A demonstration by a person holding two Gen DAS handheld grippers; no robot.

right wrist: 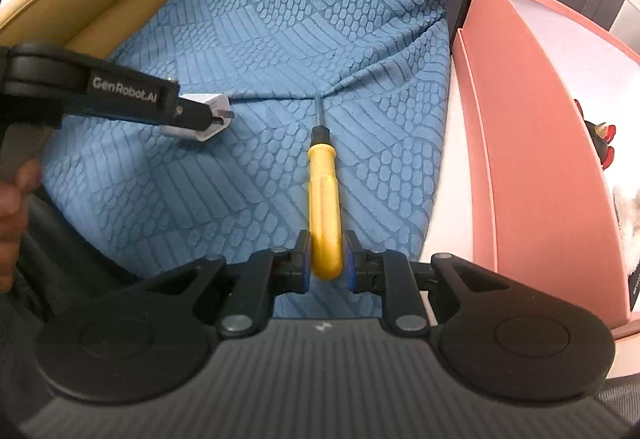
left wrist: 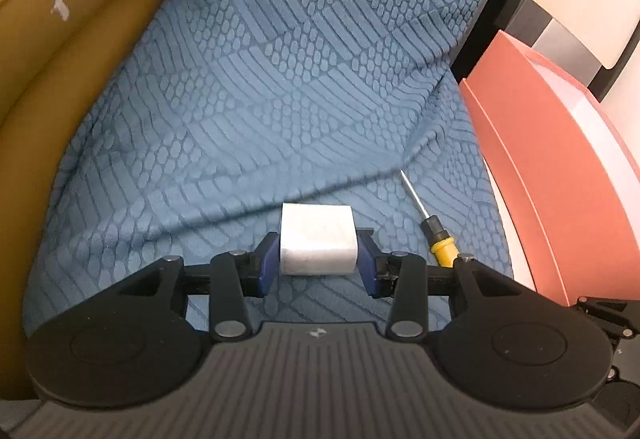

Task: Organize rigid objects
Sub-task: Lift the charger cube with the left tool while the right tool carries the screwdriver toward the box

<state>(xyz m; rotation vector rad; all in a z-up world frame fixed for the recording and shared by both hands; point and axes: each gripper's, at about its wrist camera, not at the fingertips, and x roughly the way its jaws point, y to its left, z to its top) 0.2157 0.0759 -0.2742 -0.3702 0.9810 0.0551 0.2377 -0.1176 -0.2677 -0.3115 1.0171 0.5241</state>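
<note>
A blue patterned cloth (left wrist: 280, 87) spreads out under and ahead of both grippers, creased in a fold that runs across it just beyond their fingertips. To the left of the left gripper, a mustard-yellow cushion edge (left wrist: 60, 51) curves along the border of the cloth. To the right of both grippers stands a pink box (right wrist: 536, 143), open at the top, its near wall just beside the edge of the cloth; inside it, in the right wrist view, something red and black (right wrist: 600, 143) shows, too small to name.

The right gripper (right wrist: 327, 259) is pinching a screwdriver (right wrist: 324, 195) by the rounded end of its yellow handle, the blue pads pressed on either side. The handle runs straight ahead from the fingers, and the metal shaft points away toward the fold.

The left gripper (left wrist: 318, 259) is pinching a white block (left wrist: 318, 239) between its blue pads, which press on the block's left and right faces. The block sits just beyond the fingertips, over the cloth. The screwdriver lies just to the right of this gripper.
</note>
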